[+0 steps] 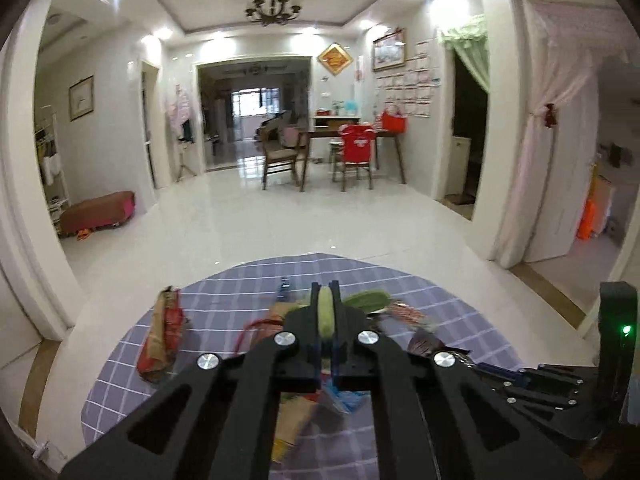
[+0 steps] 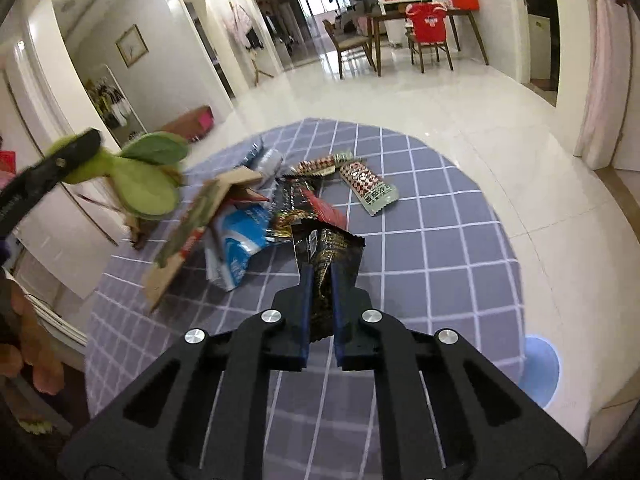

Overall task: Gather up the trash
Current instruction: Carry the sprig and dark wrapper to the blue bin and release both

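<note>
The left gripper (image 1: 325, 312) clamps a pale green peel (image 1: 326, 314) above the purple checked tablecloth (image 2: 440, 208). Nearer right, the right gripper (image 2: 319, 280) grips a crinkled black foil wrapper (image 2: 330, 248) beside scattered wrappers.

Left gripper (image 1: 325, 312) is pinching a pale green peel (image 1: 326, 314) above the checked tablecloth (image 1: 224, 312). A crumpled red-brown wrapper (image 1: 162, 336) is lying near the cloth's left edge, more wrappers (image 1: 404, 312) sitting mid-cloth.

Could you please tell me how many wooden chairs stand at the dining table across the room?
2: a bare chair at the table's left end, and a chair draped in red on its near side. Others may be hidden.
</note>
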